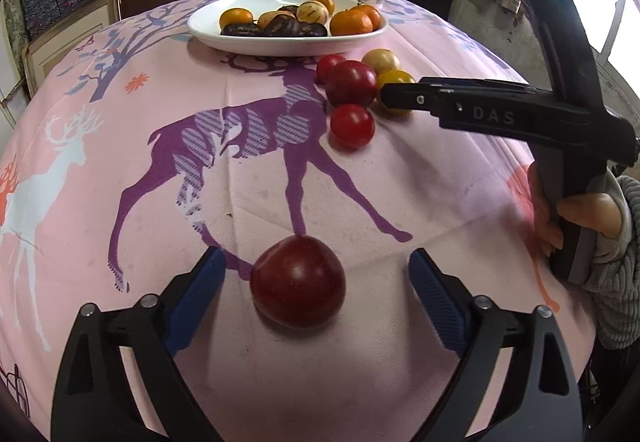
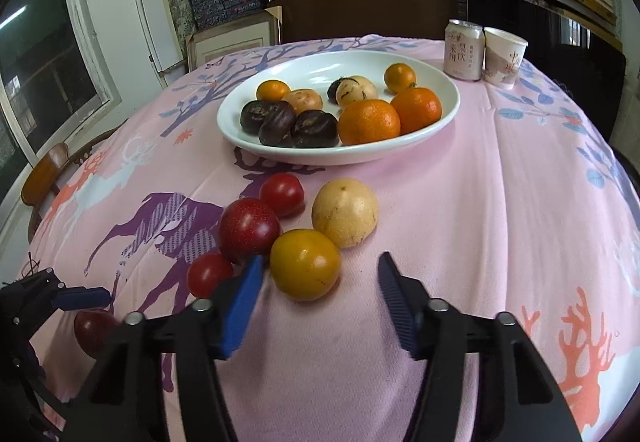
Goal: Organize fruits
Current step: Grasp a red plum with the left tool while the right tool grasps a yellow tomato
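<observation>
Tool state, left tool (image 1: 316, 274): spread wide, a dark red plum (image 1: 298, 281) lying free between its pads at lower centre of the left view. Right tool (image 2: 320, 274): jaws parted, pinching nothing; a yellow-orange fruit (image 2: 305, 264) sits just ahead, touching no pad. Beyond, red fruits (image 2: 249, 228) and a pale yellow fruit (image 2: 345, 212) cluster on the desk (image 2: 500, 202). Farther, upper centre, a white plate (image 2: 450, 110) holds oranges and dark fruits.
</observation>
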### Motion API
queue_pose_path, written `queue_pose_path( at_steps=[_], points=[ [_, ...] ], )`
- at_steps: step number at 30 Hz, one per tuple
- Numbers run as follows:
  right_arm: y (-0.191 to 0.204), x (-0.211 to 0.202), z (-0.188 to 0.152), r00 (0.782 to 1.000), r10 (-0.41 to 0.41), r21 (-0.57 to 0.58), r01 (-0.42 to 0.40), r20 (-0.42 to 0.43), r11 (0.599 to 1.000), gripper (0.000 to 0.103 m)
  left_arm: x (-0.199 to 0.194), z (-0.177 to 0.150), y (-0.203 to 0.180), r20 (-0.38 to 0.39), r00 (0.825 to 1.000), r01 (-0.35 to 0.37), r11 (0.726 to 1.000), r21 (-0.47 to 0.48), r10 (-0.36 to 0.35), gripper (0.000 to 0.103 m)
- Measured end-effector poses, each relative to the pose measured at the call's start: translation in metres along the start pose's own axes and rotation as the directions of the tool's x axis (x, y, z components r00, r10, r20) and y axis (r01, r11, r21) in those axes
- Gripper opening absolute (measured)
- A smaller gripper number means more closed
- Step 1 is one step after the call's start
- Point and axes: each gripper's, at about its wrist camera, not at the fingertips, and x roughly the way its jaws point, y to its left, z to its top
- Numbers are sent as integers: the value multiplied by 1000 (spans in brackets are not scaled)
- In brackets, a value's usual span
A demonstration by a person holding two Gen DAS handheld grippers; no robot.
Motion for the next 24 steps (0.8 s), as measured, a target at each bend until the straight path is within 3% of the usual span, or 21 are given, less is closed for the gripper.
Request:
queue_pose_path(
  at_steps=[5,8,11,16,18,24],
  points=[
    [2,2,-1,999,32,1,-32,-13,999,44,-1,0,1,11,1000,13,1000,-18,-13,94],
    [1,9,-1,998,45,13,-44,-46,999,44,-5,-1,8,29,999,36,998,-56,-34,93],
    [0,9,-1,997,57,27,-56,-42,998,44,-7,-3,9,37,999,19,997,-71,-17,84],
    [-2,9,0,996,76,35,-74,-40,997,39,-14,-8,16,61,998,4,993,-116,3,47],
    [-1,8,0,996,78,32,-77,-40,997,37,-16,-11,18,71,997,20,992,-127,-11,41],
    [-2,4,1,996,83,38,-82,-22,996,37,-20,-16,10,87,996,-11,995,-101,20,38]
  ],
)
